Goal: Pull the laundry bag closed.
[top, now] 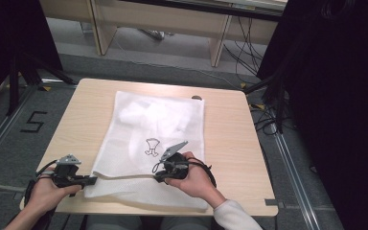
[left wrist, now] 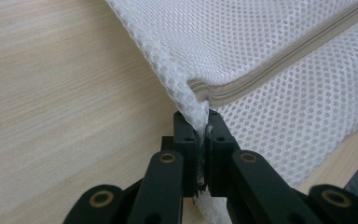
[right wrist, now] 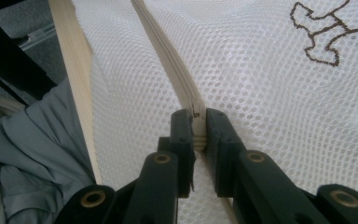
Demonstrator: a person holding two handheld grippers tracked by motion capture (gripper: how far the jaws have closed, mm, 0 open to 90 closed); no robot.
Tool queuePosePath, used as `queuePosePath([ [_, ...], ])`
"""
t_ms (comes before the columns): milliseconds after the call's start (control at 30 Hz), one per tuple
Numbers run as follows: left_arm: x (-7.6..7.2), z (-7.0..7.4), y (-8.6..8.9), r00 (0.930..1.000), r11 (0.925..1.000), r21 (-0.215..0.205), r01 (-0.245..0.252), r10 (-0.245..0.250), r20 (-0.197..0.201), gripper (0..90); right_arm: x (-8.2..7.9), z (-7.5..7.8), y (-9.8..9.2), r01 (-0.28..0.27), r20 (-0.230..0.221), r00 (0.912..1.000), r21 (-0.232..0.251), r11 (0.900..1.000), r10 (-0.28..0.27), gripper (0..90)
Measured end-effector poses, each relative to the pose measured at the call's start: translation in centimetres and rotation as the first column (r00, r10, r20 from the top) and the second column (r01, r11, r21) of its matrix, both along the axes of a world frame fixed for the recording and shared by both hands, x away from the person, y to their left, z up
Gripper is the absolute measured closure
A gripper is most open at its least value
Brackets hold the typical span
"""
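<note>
A white mesh laundry bag [top: 158,129] lies flat on the wooden table [top: 230,143], with a small dark figure printed [top: 151,146] near its middle and a beige zipper [top: 124,176] running along its near part. My left gripper [top: 94,180] pinches the bag's left corner [left wrist: 196,112] at the zipper's end, jaws shut on the mesh. My right gripper [top: 159,175] is shut on the zipper [right wrist: 192,109] farther right; whether it holds the pull tab I cannot tell. Something white fills the bag's far half.
The table's near edge [right wrist: 77,70] lies just beside the bag, with the person's grey clothing [right wrist: 37,154] below it. Black stands [top: 14,72] and cables [top: 263,115] sit on the floor around the table. A small dark round thing [top: 197,97] lies at the bag's far right corner.
</note>
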State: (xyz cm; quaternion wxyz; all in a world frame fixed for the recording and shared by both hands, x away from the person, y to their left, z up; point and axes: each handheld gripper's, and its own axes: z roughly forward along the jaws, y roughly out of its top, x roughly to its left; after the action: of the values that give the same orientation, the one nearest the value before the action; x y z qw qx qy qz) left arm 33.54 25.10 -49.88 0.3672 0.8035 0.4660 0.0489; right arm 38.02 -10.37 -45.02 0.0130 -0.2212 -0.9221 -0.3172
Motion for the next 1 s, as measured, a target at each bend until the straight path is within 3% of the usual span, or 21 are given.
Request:
queuePosePath([
  [100,0.0,0.1,0.0,1.0,0.9997,0.023,0.004,-0.004,-0.007,85.1,0.0,0.0,-0.2,0.002,-0.005,1.0,0.003,1.0,-0.002,82.6],
  [167,0.0,0.0,0.0,1.0,1.0,0.005,0.0,0.0,0.0,85.1,0.0,0.0,-0.2,0.007,-0.002,1.0,0.002,1.0,-0.007,82.6],
  [200,0.0,0.1,0.0,1.0,0.9997,0.023,0.002,-0.002,-0.009,85.1,0.0,0.1,-0.3,0.009,-0.009,0.9999,-0.002,1.0,-0.009,82.6],
  [333,0.1,0.1,0.1,0.9996,0.9997,0.017,0.015,-0.015,-0.024,85.1,-0.1,0.2,-0.5,0.02,-0.014,0.9997,-0.003,1.0,-0.02,82.6],
  [400,0.0,0.0,-0.1,0.9997,0.9999,0.003,-0.016,0.017,-0.015,85.1,-0.1,0.1,-0.6,0.015,-0.013,0.9998,0.008,1.0,-0.015,82.7],
  [500,0.1,0.1,0.1,0.9997,0.9997,0.022,0.013,-0.012,-0.022,85.1,0.0,0.1,-1.1,0.026,-0.02,0.9994,0.007,1.0,-0.026,82.6],
  [567,0.0,0.0,-0.1,0.9997,0.9998,0.01,-0.019,0.019,-0.015,85.1,-0.1,0.2,-1.3,0.035,-0.021,0.9992,-0.001,0.999,-0.035,82.6],
  [600,0.0,0.0,-0.1,0.9997,0.9999,0.003,-0.014,0.014,-0.018,85.1,0.0,0.1,-1.3,0.022,-0.019,0.9996,0.004,1.0,-0.022,82.6],
  [633,0.1,0.1,0.1,0.9996,0.9996,0.023,0.016,-0.015,-0.023,85.1,0.0,0.1,-1.4,0.027,-0.021,0.9994,0.006,1.0,-0.027,82.6],
  [700,0.0,0.0,-0.1,0.9997,0.9998,0.009,-0.018,0.019,-0.016,85.1,0.0,0.1,-1.5,0.022,-0.011,0.9997,0.002,1.0,-0.022,82.6],
  [767,0.1,0.1,0.1,0.9997,0.9997,0.02,0.012,-0.012,-0.023,85.1,-0.1,0.1,-1.5,0.04,-0.019,0.999,0.008,0.999,-0.04,82.6],
  [900,0.1,0.1,0.1,0.9997,0.9997,0.023,0.012,-0.012,-0.022,85.0,-0.1,0.2,-1.6,0.033,-0.022,0.9992,-0.001,0.999,-0.033,82.6],
  [933,0.0,0.0,-0.1,0.9996,0.9998,0.007,-0.021,0.021,-0.017,85.1,0.0,0.2,-1.7,0.025,-0.014,0.9996,0.002,1.0,-0.025,82.6],
  [967,0.0,0.0,-0.1,0.9996,0.9998,0.005,-0.021,0.021,-0.017,85.1,0.1,0.1,-1.8,0.02,-0.022,0.9996,0.004,1.0,-0.02,82.6],
  [1000,0.1,0.1,0.1,0.9996,0.9996,0.024,0.016,-0.015,-0.023,85.1,0.1,0.1,-1.9,0.027,-0.018,0.9995,0.005,1.0,-0.027,82.6],
])
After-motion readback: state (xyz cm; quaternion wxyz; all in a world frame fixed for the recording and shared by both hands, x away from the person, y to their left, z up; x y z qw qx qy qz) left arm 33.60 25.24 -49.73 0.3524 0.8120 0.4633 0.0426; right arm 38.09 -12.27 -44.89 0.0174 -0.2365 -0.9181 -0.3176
